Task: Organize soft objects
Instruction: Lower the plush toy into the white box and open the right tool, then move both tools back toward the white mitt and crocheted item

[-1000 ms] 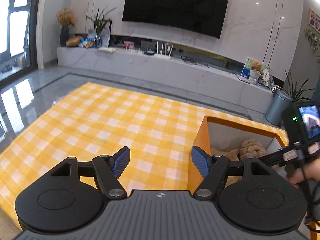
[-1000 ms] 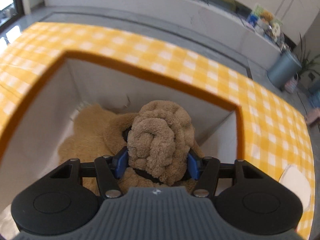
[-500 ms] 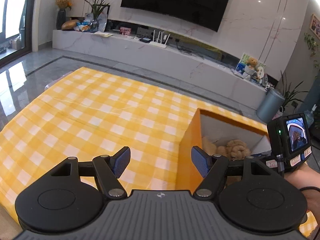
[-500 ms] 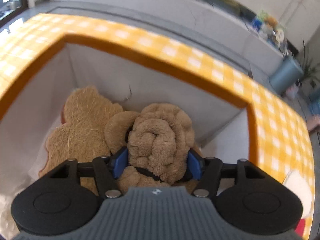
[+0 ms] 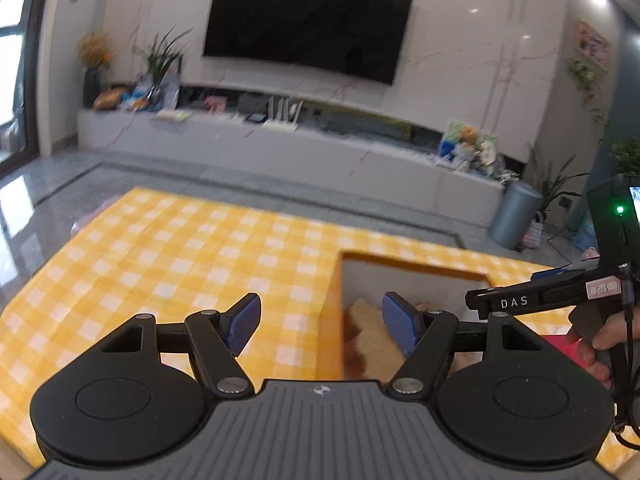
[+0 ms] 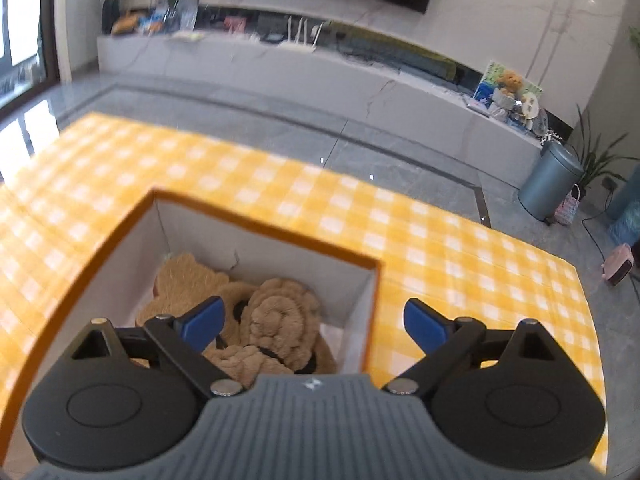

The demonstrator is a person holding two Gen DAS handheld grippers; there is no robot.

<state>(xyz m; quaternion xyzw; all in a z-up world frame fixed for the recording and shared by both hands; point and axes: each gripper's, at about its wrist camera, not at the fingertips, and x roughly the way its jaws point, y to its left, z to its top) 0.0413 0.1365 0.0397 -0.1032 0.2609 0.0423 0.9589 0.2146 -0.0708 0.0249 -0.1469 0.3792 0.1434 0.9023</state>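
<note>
My right gripper (image 6: 312,322) had just been opening, empty, above the plush toy (image 6: 280,320) in the box (image 6: 372,312); left gripper (image 5: 320,326) gaped empty.

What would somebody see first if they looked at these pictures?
The bright yellow checked cloth fills the middle of both views, with an orange box standing on it. Inside the box lies a curly brown plush toy, just below the right gripper, whose jaws have just been opening and now stand clear of it. Far behind, a big black TV hangs on the marble wall.
</note>
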